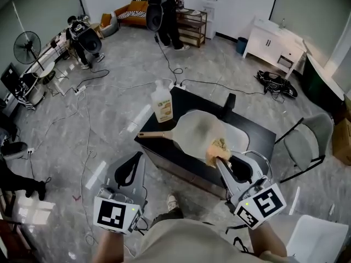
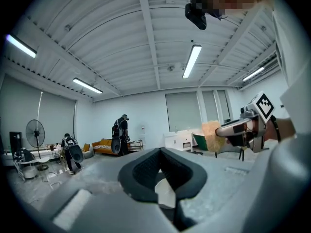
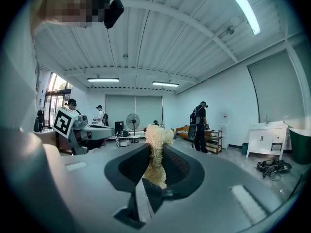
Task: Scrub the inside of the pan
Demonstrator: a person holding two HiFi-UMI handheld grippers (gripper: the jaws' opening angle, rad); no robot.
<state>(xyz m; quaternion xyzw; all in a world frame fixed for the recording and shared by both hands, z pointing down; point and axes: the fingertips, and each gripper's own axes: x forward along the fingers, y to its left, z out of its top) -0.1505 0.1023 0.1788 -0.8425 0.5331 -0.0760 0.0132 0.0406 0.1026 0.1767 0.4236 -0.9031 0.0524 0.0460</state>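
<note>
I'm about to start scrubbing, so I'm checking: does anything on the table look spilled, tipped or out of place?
Nothing stands out: the bottle stands upright on the table, the pan lies beside it, the right gripper holds the scrubber.

One pan [image 1: 198, 127], one bottle [image 1: 162, 104], one scrubber [image 1: 218, 148]

low black table [image 1: 258, 138] stands on grey marbled floor [image 1: 109, 125]. pale pan [image 1: 200, 129] at table centre, wooden handle [image 1: 156, 135] pointing to 9 o'clock. bottle [image 1: 163, 104] upright at 10 o'clock corner. white flat item [image 1: 239, 138] beside pan at 3 o'clock, kind unclear.
</note>
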